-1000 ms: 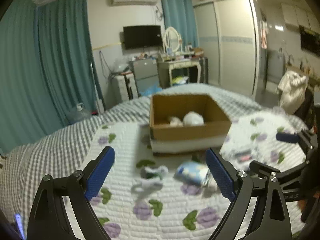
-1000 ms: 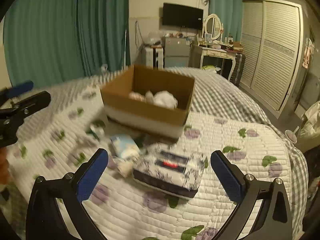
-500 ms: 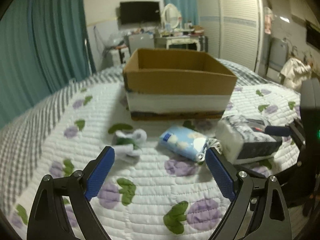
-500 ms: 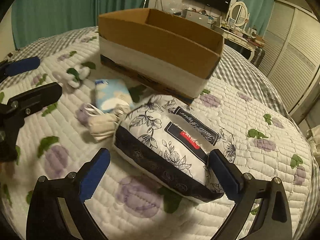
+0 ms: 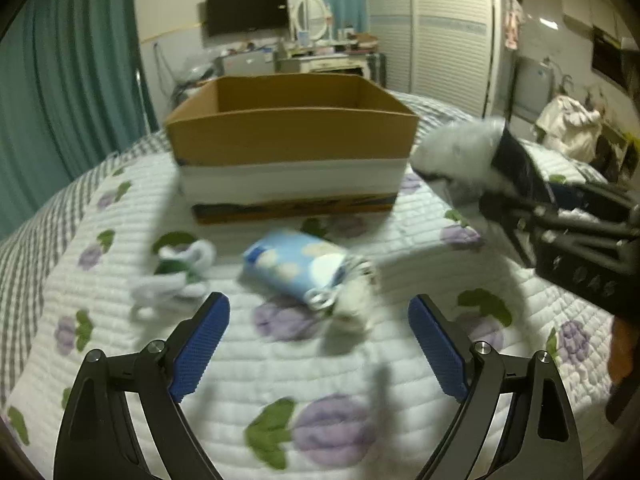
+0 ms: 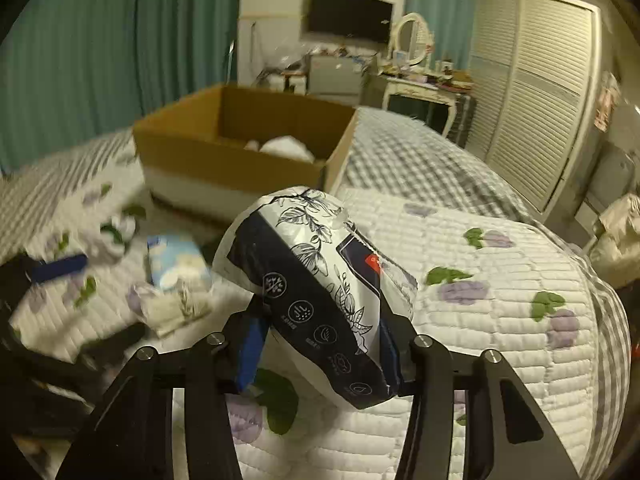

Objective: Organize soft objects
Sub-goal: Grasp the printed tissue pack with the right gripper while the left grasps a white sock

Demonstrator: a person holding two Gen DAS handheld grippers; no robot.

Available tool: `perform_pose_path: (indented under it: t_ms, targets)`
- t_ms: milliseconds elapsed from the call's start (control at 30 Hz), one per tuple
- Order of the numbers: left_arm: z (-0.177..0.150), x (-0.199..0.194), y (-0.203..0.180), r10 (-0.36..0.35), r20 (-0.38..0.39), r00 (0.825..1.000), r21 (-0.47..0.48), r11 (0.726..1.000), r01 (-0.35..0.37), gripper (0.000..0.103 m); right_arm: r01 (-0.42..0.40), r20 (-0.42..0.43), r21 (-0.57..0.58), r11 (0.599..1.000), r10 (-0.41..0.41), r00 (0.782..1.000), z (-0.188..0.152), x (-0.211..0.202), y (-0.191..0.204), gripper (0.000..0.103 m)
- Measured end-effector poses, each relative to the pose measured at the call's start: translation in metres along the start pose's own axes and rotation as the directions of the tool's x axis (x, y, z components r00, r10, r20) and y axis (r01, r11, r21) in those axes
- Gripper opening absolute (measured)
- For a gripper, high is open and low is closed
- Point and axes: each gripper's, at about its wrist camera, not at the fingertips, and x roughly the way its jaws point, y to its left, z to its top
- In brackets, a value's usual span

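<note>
My right gripper [image 6: 320, 344] is shut on a floral black-and-white tissue pack [image 6: 316, 276] and holds it above the quilt; it shows at the right of the left wrist view [image 5: 472, 156]. An open cardboard box [image 5: 288, 136] stands ahead with white soft things [image 6: 286, 146] inside. My left gripper [image 5: 318, 344] is open and empty, low over the quilt. In front of it lie a light blue packet [image 5: 294, 262], a white drawstring pouch [image 5: 352, 300] and a green-and-white sock bundle [image 5: 180, 272].
The bed has a white floral quilt [image 5: 320, 380] over a grey checked sheet [image 6: 400, 160]. Teal curtains [image 5: 72, 80], a dresser with mirror [image 6: 416, 76] and a white wardrobe [image 6: 532, 92] stand beyond the bed.
My right gripper has closed on the tissue pack and lifted it off the quilt. My left gripper has shifted slightly, still open.
</note>
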Motion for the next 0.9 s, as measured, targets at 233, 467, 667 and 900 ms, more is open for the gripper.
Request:
perform_pose_path:
  t_ms: [233,467,667,900]
  targets:
    - [0.001,0.036,-0.012,-0.010,-0.076,0.997,0.009,1.000,0.011,0.058,-0.003,0.023,0.027,1.000,0.002,1.000,0.004,-0.007,-0.003,0.047]
    - [-0.006,0.039,-0.004,-0.060,-0.123,0.991,-0.032,0.998,0.057,0.027,-0.010,0.019,0.034,0.999,0.009,1.000,0.004,-0.006,-0.005,0.047]
    - [-0.007,0.014,-0.003,-0.093,-0.101,0.991,-0.014,0.996,0.092,0.017,-0.002,0.056,0.024,1.000,0.001,0.998,0.010,-0.021,0.002,0.047]
    - [0.006,-0.033,0.011,-0.112,-0.026,0.993,0.001,0.994,0.112,0.017,-0.026,0.102,0.044,0.999,0.022,0.995,0.019,-0.041,0.011,0.047]
